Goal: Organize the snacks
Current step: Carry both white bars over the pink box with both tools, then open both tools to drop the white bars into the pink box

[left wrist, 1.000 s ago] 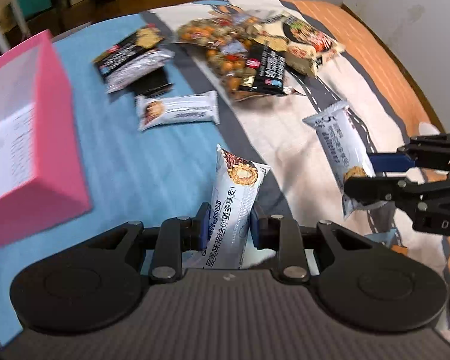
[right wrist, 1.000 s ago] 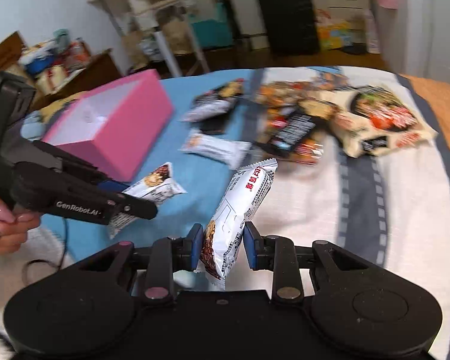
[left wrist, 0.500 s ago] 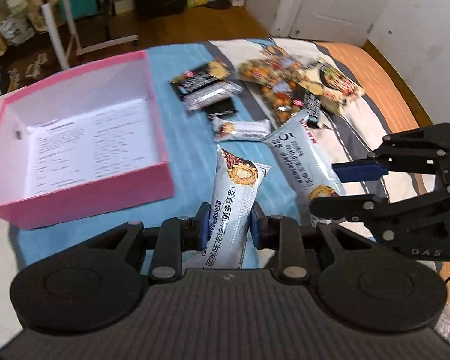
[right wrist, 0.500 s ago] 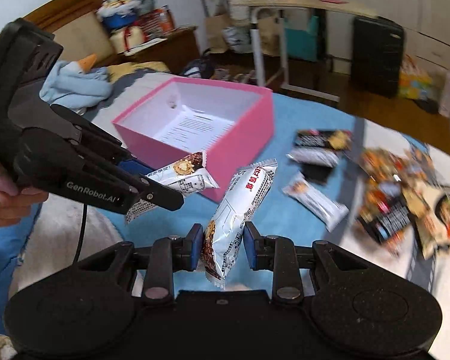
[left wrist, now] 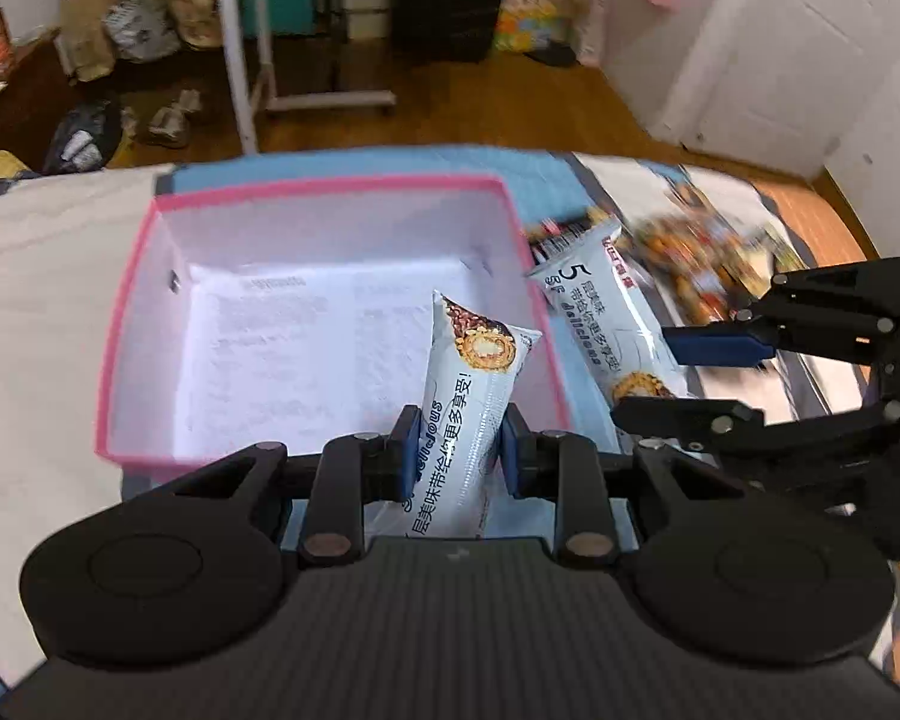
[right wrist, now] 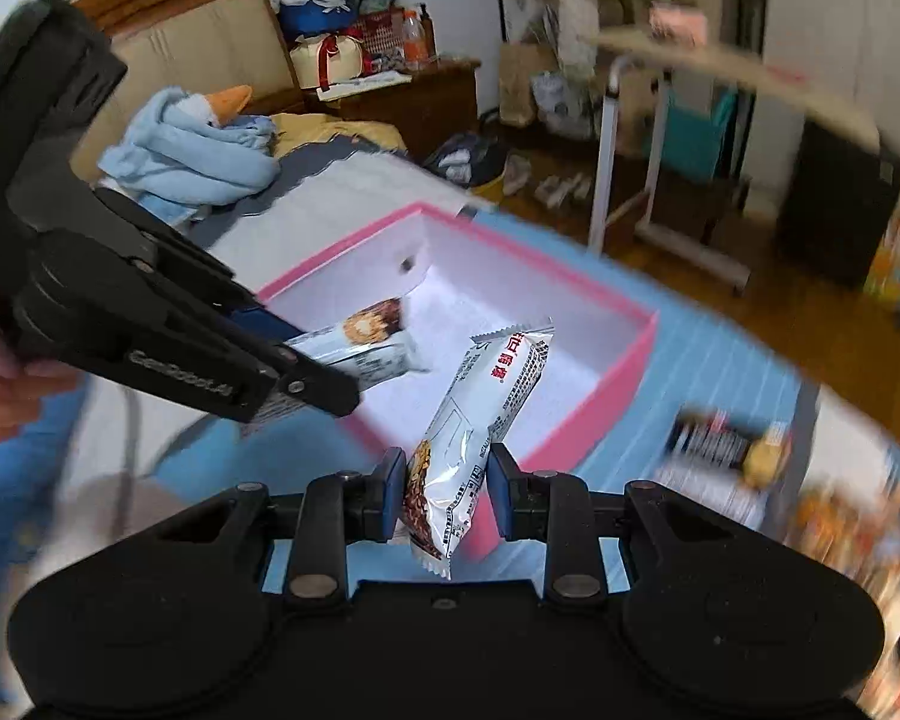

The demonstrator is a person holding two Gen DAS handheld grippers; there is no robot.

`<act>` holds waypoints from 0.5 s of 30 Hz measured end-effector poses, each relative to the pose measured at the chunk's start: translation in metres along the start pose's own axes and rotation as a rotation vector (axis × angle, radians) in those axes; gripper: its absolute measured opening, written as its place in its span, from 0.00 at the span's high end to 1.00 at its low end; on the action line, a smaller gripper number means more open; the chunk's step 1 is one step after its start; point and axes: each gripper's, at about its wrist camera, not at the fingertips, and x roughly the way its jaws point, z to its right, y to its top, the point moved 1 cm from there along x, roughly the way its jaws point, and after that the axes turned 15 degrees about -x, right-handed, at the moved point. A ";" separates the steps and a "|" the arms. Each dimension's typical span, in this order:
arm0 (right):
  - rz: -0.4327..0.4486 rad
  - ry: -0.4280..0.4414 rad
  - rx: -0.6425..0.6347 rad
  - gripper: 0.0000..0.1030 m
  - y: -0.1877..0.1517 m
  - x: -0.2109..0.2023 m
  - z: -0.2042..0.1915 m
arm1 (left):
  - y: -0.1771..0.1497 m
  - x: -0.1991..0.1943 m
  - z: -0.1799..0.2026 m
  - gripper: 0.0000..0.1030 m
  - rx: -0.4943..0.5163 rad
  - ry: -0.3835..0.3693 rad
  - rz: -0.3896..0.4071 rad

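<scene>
We carry a white foil snack bar (left wrist: 468, 420) clamped in our left gripper (left wrist: 455, 456) and a second white foil snack packet (right wrist: 480, 432) clamped in our right gripper (right wrist: 446, 489); releasing before clearing the open pink cardboard box's (left wrist: 324, 189) rim risks dropping them outside.

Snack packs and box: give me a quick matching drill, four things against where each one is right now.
Things:
1. snack pack with the cookie picture
2. snack pack with red lettering
3. pink box
4. black snack pack

Places:
a. lying on the blue sheet beside the box
b. clamped in the right gripper
c. open on the bed, only a printed sheet inside
d. clamped in the left gripper

Pairs: 1-d, 2-b, 3-c, 4-a
</scene>
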 end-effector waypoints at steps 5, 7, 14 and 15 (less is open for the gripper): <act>-0.012 0.018 -0.012 0.68 0.017 0.037 0.022 | 0.026 0.032 -0.017 0.75 -0.069 0.008 0.038; -0.004 0.060 -0.003 0.68 0.024 0.048 0.031 | 0.037 0.050 -0.024 0.75 -0.109 -0.011 0.020; -0.112 0.039 -0.118 0.68 0.029 0.111 0.041 | 0.054 0.116 -0.048 0.75 -0.295 0.021 -0.016; -0.131 0.047 -0.126 0.68 0.028 0.118 0.041 | 0.055 0.128 -0.050 0.75 -0.313 0.031 -0.038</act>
